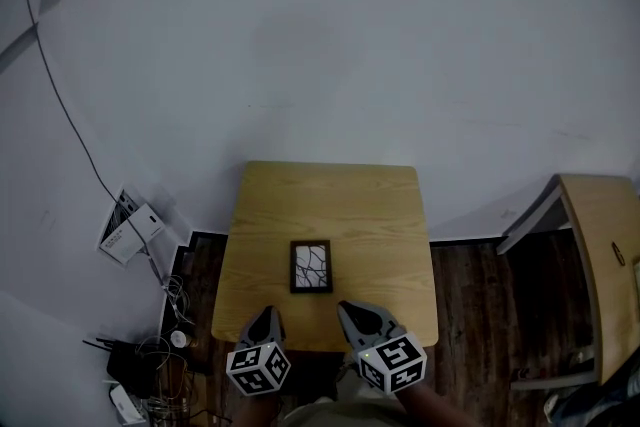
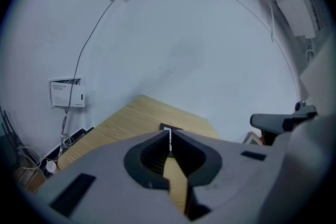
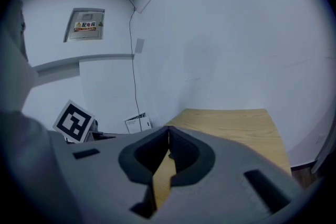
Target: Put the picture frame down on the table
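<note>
A small dark picture frame (image 1: 311, 267) with a white branch-pattern print lies flat on the square wooden table (image 1: 370, 205), a little in front of its middle. My left gripper (image 1: 268, 314) hovers at the table's front edge, just left of the frame, jaws shut on nothing. My right gripper (image 1: 349, 308) hangs at the front edge to the frame's right, also shut and empty. In the left gripper view the shut gripper (image 2: 169, 135) points at the frame (image 2: 170, 128), whose top peeks over the jaws. The right gripper view shows its shut gripper (image 3: 168, 131) over bare table (image 3: 236, 126).
A second wooden desk (image 1: 603, 260) stands at the right across dark floorboards. Cables, a router and small devices (image 1: 140, 370) clutter the floor at the left, under a white wall box (image 1: 130, 231). A pale wall lies behind the table.
</note>
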A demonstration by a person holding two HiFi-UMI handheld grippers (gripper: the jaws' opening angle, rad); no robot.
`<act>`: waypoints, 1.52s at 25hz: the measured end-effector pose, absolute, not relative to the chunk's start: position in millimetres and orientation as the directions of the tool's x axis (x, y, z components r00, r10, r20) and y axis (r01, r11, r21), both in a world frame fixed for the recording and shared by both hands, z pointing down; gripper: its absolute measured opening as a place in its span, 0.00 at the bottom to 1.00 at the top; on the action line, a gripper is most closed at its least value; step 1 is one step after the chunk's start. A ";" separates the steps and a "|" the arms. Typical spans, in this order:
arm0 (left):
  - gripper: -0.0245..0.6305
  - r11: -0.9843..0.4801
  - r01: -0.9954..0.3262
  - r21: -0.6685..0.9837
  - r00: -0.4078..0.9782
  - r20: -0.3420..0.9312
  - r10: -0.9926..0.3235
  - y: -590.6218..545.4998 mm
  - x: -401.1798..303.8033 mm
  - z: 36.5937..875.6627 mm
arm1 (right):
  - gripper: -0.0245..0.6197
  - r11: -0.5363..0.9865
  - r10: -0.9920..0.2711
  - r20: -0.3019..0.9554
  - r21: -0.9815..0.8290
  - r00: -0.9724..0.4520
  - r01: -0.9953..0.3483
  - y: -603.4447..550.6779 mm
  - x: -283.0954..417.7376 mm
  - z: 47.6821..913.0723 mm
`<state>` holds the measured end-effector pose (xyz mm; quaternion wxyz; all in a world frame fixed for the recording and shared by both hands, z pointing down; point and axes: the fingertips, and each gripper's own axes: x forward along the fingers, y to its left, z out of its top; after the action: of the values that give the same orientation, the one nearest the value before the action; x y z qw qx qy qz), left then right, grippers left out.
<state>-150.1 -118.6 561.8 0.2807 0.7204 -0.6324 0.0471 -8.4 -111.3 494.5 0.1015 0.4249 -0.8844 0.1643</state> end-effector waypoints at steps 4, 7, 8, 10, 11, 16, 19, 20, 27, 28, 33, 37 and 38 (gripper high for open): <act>0.05 -0.069 -0.929 0.363 0.228 0.418 -0.880 -96.7 -154.0 556.5 | 0.04 0.582 -0.726 0.309 -0.200 -0.615 -0.788 -89.5 -17.0 490.2; 0.05 -0.088 -0.924 0.372 0.250 0.414 -0.875 -79.2 -154.8 550.8 | 0.04 0.584 -0.727 0.303 -0.200 -0.617 -0.787 -70.9 -22.9 486.1; 0.05 -0.093 -0.923 0.374 0.255 0.411 -0.875 -73.2 -155.1 548.4 | 0.04 0.584 -0.727 0.301 -0.201 -0.617 -0.787 -64.7 -24.7 484.8; 0.05 -0.107 -0.921 0.375 0.267 0.405 -0.875 -62.2 -155.5 543.0 | 0.04 0.583 -0.729 0.296 -0.203 -0.617 -0.787 -53.2 -27.8 482.3; 0.05 -0.116 -0.921 0.373 0.273 0.403 -0.874 -57.2 -155.4 540.5 | 0.04 0.583 -0.730 0.294 -0.204 -0.617 -0.787 -47.7 -29.1 481.1; 0.05 -0.155 -0.919 0.362 0.305 0.403 -0.863 -30.2 -157.0 533.7 | 0.04 0.578 -0.733 0.287 -0.213 -0.616 -0.788 -20.2 -36.4 478.2; 0.05 -0.166 -0.916 0.365 0.315 0.401 -0.860 -13.7 -160.2 528.9 | 0.04 0.583 -0.730 0.286 -0.213 -0.621 -0.784 -4.2 -42.8 477.1; 0.05 -0.167 -0.915 0.368 0.317 0.399 -0.860 -8.5 -161.2 527.2 | 0.04 0.586 -0.728 0.285 -0.213 -0.624 -0.782 1.0 -44.8 476.6; 0.05 -0.163 -0.908 0.386 0.320 0.385 -0.866 23.8 -173.9 520.0 | 0.04 0.613 -0.713 0.269 -0.208 -0.648 -0.762 31.5 -61.4 471.0; 0.05 -0.163 -0.908 0.385 0.320 0.386 -0.865 28.5 -175.8 520.2 | 0.04 0.618 -0.711 0.264 -0.208 -0.652 -0.758 35.4 -63.9 469.7; 0.05 -0.170 -0.912 0.374 0.322 0.393 -0.861 49.8 -183.0 520.1 | 0.04 0.633 -0.707 0.242 -0.205 -0.665 -0.747 52.0 -73.2 461.8; 0.05 -0.177 -0.908 0.379 0.331 0.392 -0.859 64.5 -184.6 519.5 | 0.04 0.639 -0.703 0.236 -0.206 -0.671 -0.741 64.5 -76.6 459.8; 0.05 -0.177 -0.907 0.382 0.332 0.391 -0.858 66.9 -185.1 519.1 | 0.04 0.640 -0.702 0.236 -0.206 -0.673 -0.740 66.8 -77.4 459.7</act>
<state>-185.1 66.9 519.1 0.2818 0.7658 -0.5764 0.0433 -77.4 66.8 459.7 0.0670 0.3990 -0.9031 0.1435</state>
